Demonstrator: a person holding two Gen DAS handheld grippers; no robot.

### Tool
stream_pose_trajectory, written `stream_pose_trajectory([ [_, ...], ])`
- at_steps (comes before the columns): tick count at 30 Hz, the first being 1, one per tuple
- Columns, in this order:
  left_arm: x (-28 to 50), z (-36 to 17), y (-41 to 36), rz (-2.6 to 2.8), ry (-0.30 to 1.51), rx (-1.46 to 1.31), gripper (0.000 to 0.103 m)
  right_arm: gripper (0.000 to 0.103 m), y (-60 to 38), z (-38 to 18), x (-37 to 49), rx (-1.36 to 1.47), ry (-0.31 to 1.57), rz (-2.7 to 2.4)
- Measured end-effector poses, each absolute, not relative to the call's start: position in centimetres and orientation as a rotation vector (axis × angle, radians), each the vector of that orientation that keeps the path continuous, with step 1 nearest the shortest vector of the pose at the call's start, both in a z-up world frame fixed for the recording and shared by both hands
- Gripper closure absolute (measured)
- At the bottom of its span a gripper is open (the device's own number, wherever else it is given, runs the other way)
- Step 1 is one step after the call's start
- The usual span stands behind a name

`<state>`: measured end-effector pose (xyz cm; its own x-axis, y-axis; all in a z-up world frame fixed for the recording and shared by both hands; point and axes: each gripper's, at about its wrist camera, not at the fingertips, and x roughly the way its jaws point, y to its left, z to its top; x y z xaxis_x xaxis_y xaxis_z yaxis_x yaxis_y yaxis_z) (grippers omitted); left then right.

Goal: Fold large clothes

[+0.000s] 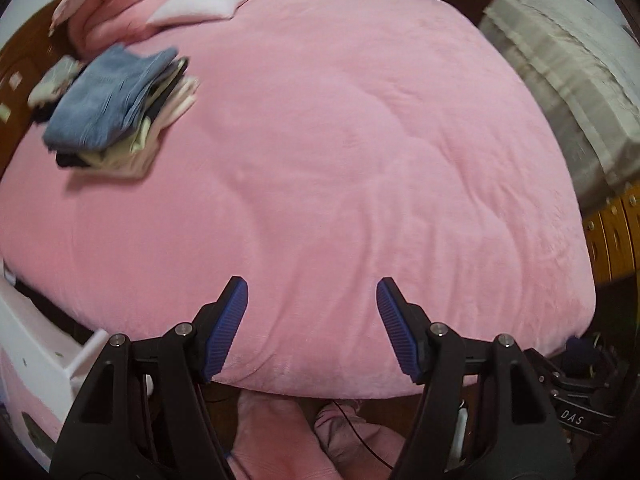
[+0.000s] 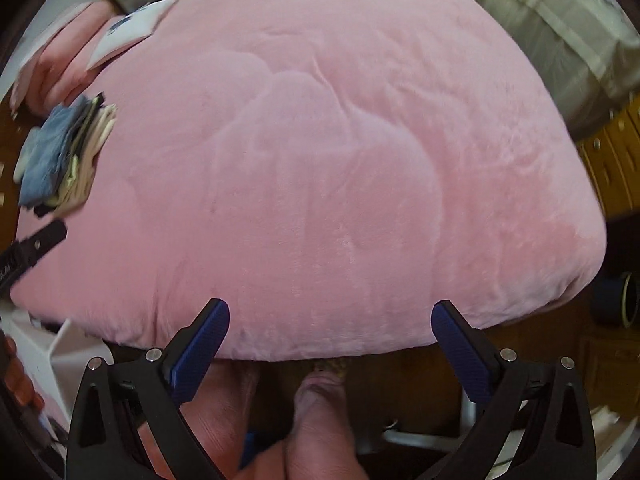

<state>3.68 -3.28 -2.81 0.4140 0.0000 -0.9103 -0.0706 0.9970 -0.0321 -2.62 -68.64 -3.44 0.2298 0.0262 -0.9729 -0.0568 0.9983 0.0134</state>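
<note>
A pink plush bed cover fills both views. A stack of folded clothes with a blue garment on top lies at the bed's far left; it also shows in the right wrist view. My left gripper is open and empty above the bed's near edge. My right gripper is open and empty, also over the near edge. The left gripper's black body shows at the left of the right wrist view. Pink-trousered legs are below.
Pink pillows and a white cushion lie at the head of the bed. A beige folded quilt sits at the right. White furniture stands at lower left. Wooden drawers are at the right.
</note>
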Motion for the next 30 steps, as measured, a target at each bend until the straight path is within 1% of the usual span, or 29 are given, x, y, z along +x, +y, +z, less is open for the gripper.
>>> stream_pose_trajectory([
  [4, 3.3, -0.4, -4.2, 0.021, 1.143, -0.039, 0.038, 0.001, -66.3, -1.2, -3.5, -0.087, 1.316, 0.127],
  [7, 3.0, 0.7, -5.0, 0.066, 1.168, 0.049, 0.036, 0.001, -64.4, 0.3, -3.6, -0.102, 1.325, 0.185],
  [12, 1.2, 1.7, -3.8, 0.092, 1.178, -0.051, 0.034, 0.001, -63.0, 1.7, -4.4, -0.010, 1.364, 0.187],
  [17, -1.0, 0.1, -2.5, 0.123, 1.194, -0.055, 0.034, 0.001, -60.7, 2.6, -7.8, -0.101, 1.274, 0.203],
  [21, -2.1, -1.7, -2.3, 0.115, 1.231, -0.099, 0.034, 0.001, -59.5, 4.9, -11.2, -0.106, 1.235, 0.253],
  [24, -2.9, -1.5, -2.4, 0.123, 1.202, -0.101, 0.034, 0.000, -59.6, 6.0, -12.6, -0.113, 1.212, 0.219],
  [25, -3.0, -1.4, -2.4, 0.123, 1.191, -0.102, 0.032, 0.000, -59.6, 6.1, -12.8, -0.113, 1.213, 0.219],
  [27, -3.5, -0.9, -2.6, 0.117, 1.171, -0.103, 0.023, 0.000, -60.1, 6.1, -12.2, -0.122, 1.222, 0.211],
  [30, -3.8, -0.3, -3.1, 0.106, 1.157, -0.075, 0.023, 0.000, -60.9, 6.2, -10.9, -0.112, 1.211, 0.201],
])
